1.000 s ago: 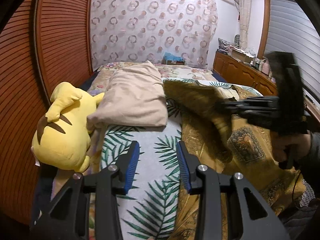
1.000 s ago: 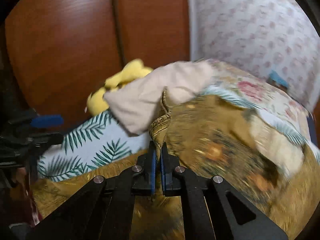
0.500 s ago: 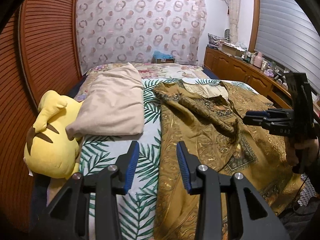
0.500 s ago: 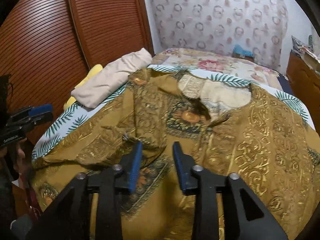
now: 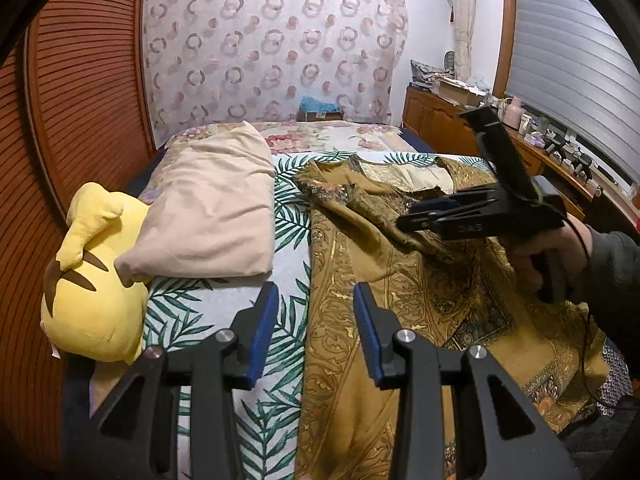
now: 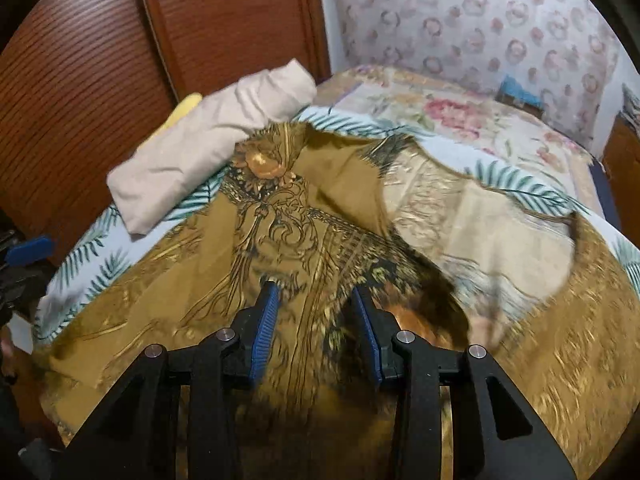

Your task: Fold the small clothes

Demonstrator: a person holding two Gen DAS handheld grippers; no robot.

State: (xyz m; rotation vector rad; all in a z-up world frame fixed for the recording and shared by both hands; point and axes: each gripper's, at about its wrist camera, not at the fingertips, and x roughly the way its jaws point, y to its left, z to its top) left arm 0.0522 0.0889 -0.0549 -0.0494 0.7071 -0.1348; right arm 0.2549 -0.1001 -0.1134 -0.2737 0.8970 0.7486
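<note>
A mustard-gold garment with dark ornate scroll and flower prints lies spread over the right half of a bed sheet printed with green palm leaves, filling the centre and right of the left wrist view. Its upper part is rumpled, with a pale cream lining turned out near the neckline, seen right of centre in the right wrist view.

The left gripper sits at the bottom centre of its own view, blue-padded jaws parted with nothing between them; below the gap the edge of the garment meets the bare sheet. It hangs released above the bed, touching no cloth.

The right gripper, at the bottom centre of the right wrist view, points down over the dark printed middle of the garment. Its jaws are closing slightly, the cloth lies under the gap, and the pads press on nothing. In the left wrist view this tool appears at the right, held by a hand in a dark sleeve just above the garment.

A folded beige cloth bundle lies on the upper left of the bed, its corner resting against a yellow plush toy with brown stripes. Reddish slatted wooden doors fill the left; a curtain with ring patterns hangs at the top centre.
</note>
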